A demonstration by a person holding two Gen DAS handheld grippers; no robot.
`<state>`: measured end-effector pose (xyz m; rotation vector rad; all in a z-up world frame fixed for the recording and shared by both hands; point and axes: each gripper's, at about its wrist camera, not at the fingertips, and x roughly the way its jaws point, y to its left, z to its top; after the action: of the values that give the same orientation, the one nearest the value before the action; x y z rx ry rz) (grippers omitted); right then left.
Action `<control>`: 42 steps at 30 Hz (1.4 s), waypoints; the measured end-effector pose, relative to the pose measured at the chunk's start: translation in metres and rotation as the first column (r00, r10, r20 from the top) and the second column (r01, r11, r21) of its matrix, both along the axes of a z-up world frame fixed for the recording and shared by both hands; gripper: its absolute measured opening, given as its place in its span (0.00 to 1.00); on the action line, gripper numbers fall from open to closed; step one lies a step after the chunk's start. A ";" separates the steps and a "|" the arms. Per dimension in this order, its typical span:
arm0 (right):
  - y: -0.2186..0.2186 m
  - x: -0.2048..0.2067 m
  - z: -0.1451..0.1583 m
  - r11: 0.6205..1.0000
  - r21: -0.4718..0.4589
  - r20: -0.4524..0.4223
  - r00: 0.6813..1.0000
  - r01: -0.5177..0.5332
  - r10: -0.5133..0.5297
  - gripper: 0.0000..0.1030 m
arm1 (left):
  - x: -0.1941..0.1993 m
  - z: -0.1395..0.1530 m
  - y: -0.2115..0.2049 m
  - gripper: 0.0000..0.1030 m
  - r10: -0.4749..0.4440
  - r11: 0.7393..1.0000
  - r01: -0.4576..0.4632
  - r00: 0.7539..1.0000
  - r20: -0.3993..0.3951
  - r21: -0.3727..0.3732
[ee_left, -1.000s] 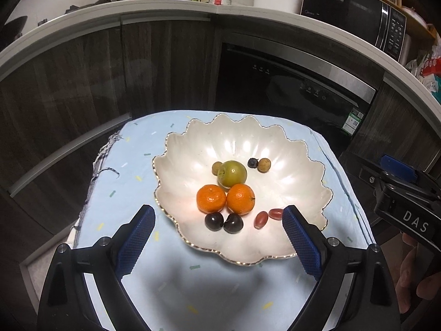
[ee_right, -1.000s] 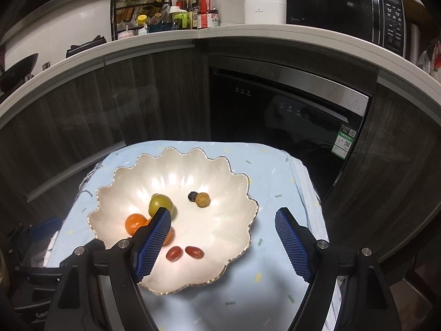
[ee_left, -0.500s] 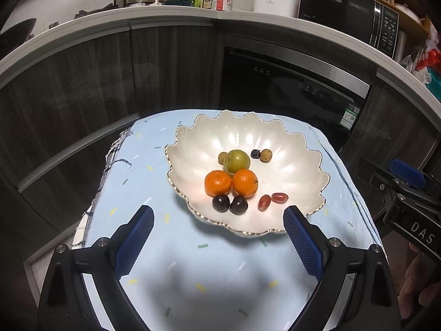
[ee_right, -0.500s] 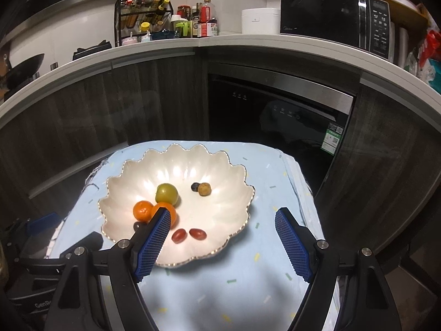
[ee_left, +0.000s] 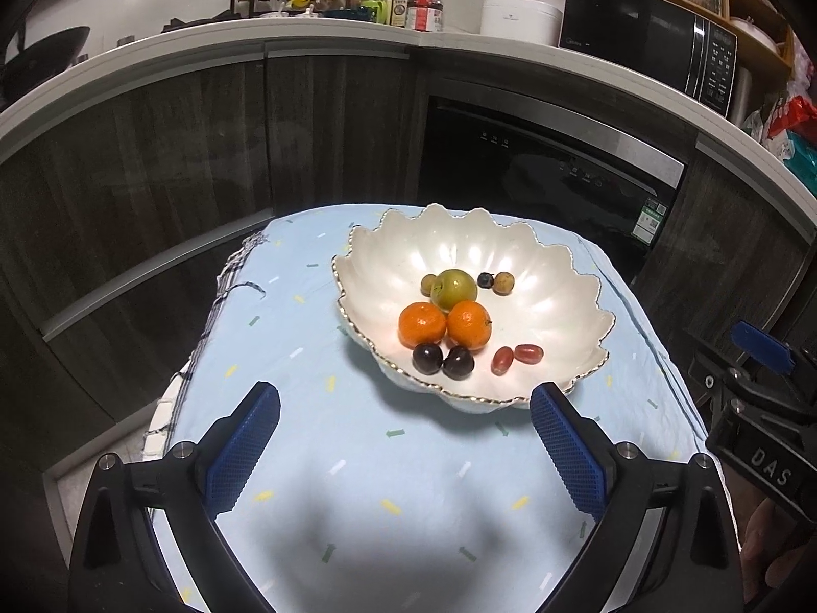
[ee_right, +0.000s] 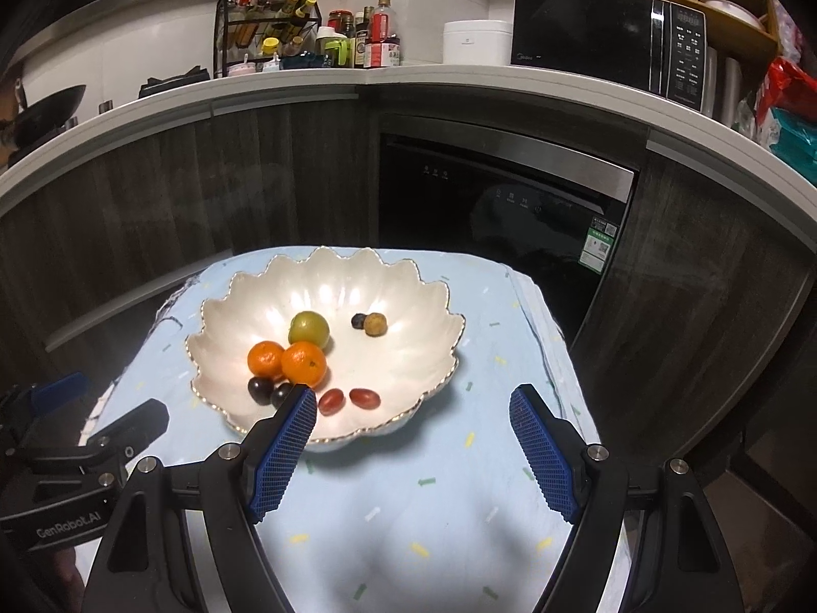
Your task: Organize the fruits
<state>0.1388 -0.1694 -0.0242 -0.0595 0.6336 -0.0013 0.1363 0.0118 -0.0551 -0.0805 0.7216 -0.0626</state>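
A white scalloped bowl [ee_left: 551, 276] [ee_right: 408, 301] stands on a light blue cloth [ee_left: 357, 460]. In it lie two oranges [ee_left: 444, 324] [ee_right: 288, 360], a green fruit [ee_left: 453, 288] [ee_right: 309, 327], two dark plums [ee_left: 441, 357] [ee_right: 260, 388], two red grapes [ee_left: 515, 355] [ee_right: 352, 398] and a small brown fruit [ee_left: 503, 282] [ee_right: 375, 324] beside a dark berry. My left gripper [ee_left: 406, 403] hovers short of the bowl, jaws opening with nothing between them. My right gripper [ee_right: 411, 406] is also short of the bowl, jaws opening and empty.
Dark cabinets and a built-in dishwasher [ee_right: 505, 199] stand behind the small table. On the counter above are a microwave [ee_right: 607, 46], a white cooker [ee_right: 475, 41] and a spice rack [ee_right: 265, 30] with bottles. The cloth's edges drop off left and right.
Both grippers have drawn back from the bowl, which now sits farther away and smaller in each view. The jaws of both have widened slightly. The fruits have not moved.
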 end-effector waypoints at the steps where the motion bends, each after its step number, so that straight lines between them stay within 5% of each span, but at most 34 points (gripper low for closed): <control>1: 0.001 -0.001 -0.001 1.000 -0.001 0.002 1.000 0.002 -0.002 0.84 | -0.001 0.000 0.001 0.97 0.002 1.000 -0.002 1.000 0.002 0.001; 42: 0.004 -0.046 -0.025 1.000 0.017 0.083 0.996 0.020 -0.021 0.86 | -0.039 -0.011 0.017 1.00 0.053 0.998 -0.054 0.995 0.084 0.015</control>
<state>0.0924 -0.1654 -0.0496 -0.0372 0.5510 -0.0186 0.0977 0.0284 -0.0662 -0.0799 0.6360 -0.0084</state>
